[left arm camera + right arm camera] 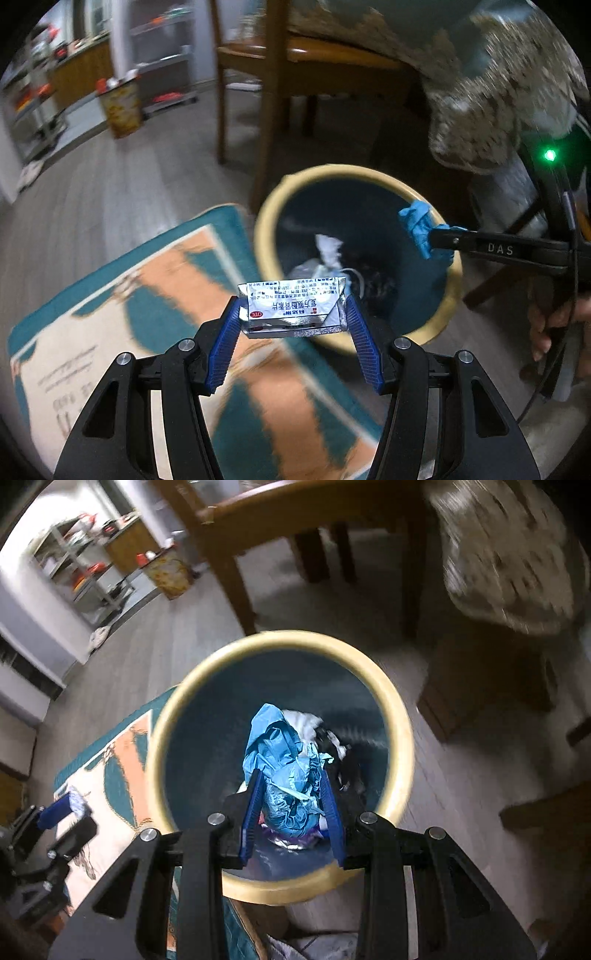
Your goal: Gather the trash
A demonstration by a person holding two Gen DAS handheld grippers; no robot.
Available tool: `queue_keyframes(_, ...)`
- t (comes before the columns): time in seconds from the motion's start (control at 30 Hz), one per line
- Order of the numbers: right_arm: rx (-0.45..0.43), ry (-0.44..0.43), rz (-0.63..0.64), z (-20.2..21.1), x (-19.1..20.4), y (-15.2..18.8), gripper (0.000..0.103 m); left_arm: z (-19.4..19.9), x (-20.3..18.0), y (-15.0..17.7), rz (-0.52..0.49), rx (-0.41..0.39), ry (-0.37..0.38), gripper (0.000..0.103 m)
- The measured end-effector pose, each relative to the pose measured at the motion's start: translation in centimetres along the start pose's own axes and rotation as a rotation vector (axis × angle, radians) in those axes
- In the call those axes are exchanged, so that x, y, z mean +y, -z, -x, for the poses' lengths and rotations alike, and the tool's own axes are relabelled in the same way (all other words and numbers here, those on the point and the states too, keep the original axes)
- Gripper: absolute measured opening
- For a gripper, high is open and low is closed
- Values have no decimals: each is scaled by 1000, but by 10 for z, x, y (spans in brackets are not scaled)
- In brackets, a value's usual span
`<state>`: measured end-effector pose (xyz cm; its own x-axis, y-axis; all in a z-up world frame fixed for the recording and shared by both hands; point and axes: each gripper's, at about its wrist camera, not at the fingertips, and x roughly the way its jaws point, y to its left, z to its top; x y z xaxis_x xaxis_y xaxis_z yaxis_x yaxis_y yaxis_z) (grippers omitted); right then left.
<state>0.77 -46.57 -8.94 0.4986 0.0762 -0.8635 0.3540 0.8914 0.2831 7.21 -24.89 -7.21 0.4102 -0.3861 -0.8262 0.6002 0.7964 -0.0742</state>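
1. Left tool (293, 310): blue ribbed pads pinching a silver foil medicine packet (293, 308) by its two short ends, printed face toward the camera, text upside down.
2. Packet held in the air just short of the near rim of the trash bin (266, 206), over the far edge of the rug (110, 314).
3. Right tool (291, 801): pads pressed against both sides of a crumpled blue wad (284, 771), plastic or glove by the look, cannot tell which.
4. Wad held over the open mouth of the bin, inside the ring of its cream rim; in the left view, held at the right rim of the bin.
5. Inside the bin's dark blue wall: white crumpled paper (328, 251) and other dark scraps, blurred.
6. Bin standing on the grey wood floor (122, 184), touching or overlapping the corner of the teal, peach and cream rug.
7. Behind the bin: wooden chair (266, 92) legs and seat.
8. At upper right: a patterned cloth (491, 110) hanging down, blurred.
9. Far left: metal shelving (85, 572) with red items and a yellowish bag (120, 107) on the floor.
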Motion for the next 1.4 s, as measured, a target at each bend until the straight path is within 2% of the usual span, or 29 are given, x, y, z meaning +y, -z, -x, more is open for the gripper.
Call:
queue_keyframes(0.2,-13,-41,-35,1,-12,-4,35,-28,-29,-10,-87,-9,37,62)
queue_keyframes(0.23,-17,-54,-37,1,-13,-5,38,-31,-32,-10,-95,-10,46,70)
queue_keyframes(0.27,-22,-56,-37,3,-13,-2,45,-33,-35,-10,-104,-15,36,77)
queue_keyframes(0.33,-41,-66,-28,6,-11,-4,50,-33,-37,-9,-118,-20,30,77)
queue_keyframes(0.43,-58,-68,-13,9,-7,-9,51,-30,-33,-7,-128,-24,23,78)
queue_keyframes(0.63,-78,-48,-18,19,1,-7,51,0,-10,-8,-49,-56,38,78)
queue_keyframes(0.7,-73,-52,-36,23,3,-3,53,21,-3,-5,-49,-72,25,78)
queue_keyframes(0.77,-55,-50,-62,33,9,5,59,42,4,-4,-60,-66,3,85)
queue_keyframes(0.83,-53,-37,-76,47,16,15,73,66,12,0,-59,-59,-26,93)
queue_keyframes(0.9,-78,-9,-55,65,24,28,92,85,19,6,-55,-58,-47,95)
queue_keyframes(0.93,-98,14,-47,77,28,36,96,94,22,11,-55,-56,-66,96)
queue_keyframes(1.07,-136,88,-43,94,33,60,97,117,36,30,-10,-104,-194,98)
queue_keyframes(1.13,-158,129,-55,89,36,62,97,113,44,28,40,-100,-180,98)
queue_keyframes(1.23,-183,157,-35,82,44,61,97,105,45,25,92,-73,-113,98)
queue_keyframes(1.4,-203,192,90,75,62,63,97,97,40,24,81,-57,-256,98)
